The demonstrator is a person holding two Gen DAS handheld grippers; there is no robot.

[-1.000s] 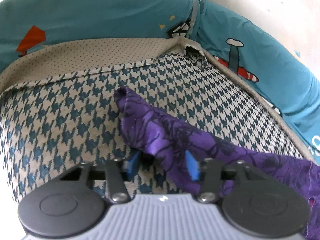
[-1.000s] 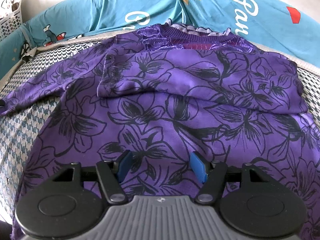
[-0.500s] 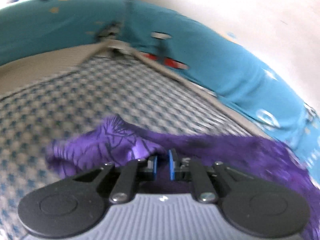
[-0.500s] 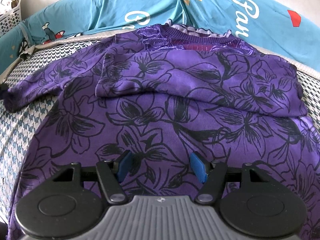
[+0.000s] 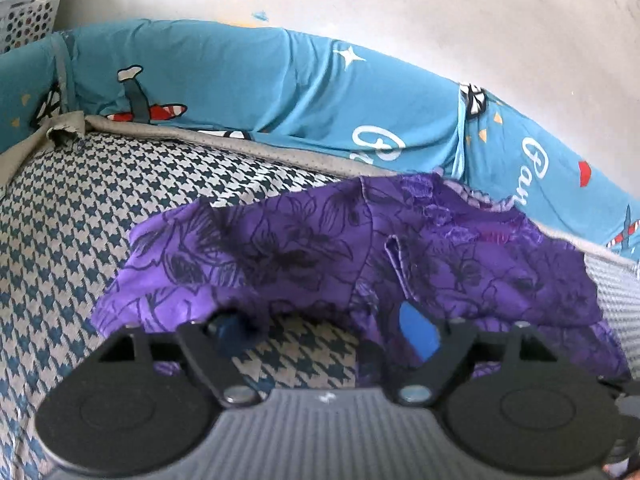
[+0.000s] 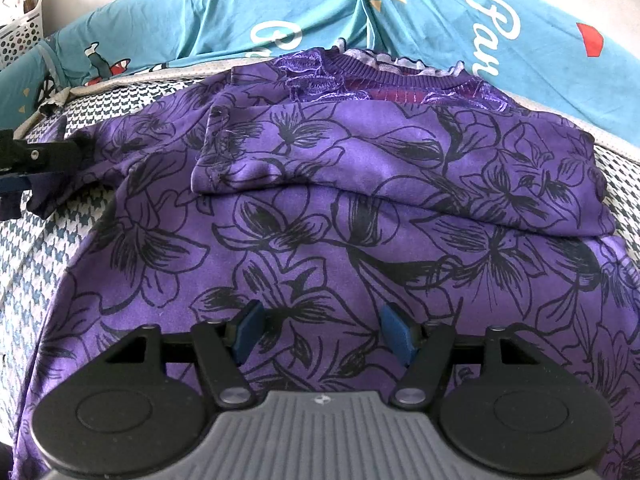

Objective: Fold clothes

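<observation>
A purple flowered top [image 6: 320, 216] lies spread on a houndstooth-patterned bed [image 5: 80, 216], its neckline [image 6: 400, 74] toward a blue bumper cushion [image 5: 260, 92] at the far side. One sleeve [image 6: 400, 168] already lies folded across the chest, touching the body of the top. The other sleeve [image 5: 248, 256] is bunched up and partly lifted off the bed at the side where the left gripper [image 5: 324, 330] works. That gripper's fingers are spread wide; the cloth drapes over the tips, and I cannot tell whether any of it is caught on one finger. The right gripper [image 6: 320, 332] hovers low over the hem half of the top, fingers spread, pinching nothing. My judgement is that the sleeve fold is the step in hand: one side is in, the other is being brought toward the middle. The next move would call for a firm pinch near the cuff and a smooth carry across the chest so that it lands flat on the folded sleeve, with the right gripper steadying the body so the thin cloth does not drag or wrinkle. The cushion bears white script lettering [image 6: 494, 32], cut off by folds; it looks like "Pan", but the whole word cannot be read
</observation>
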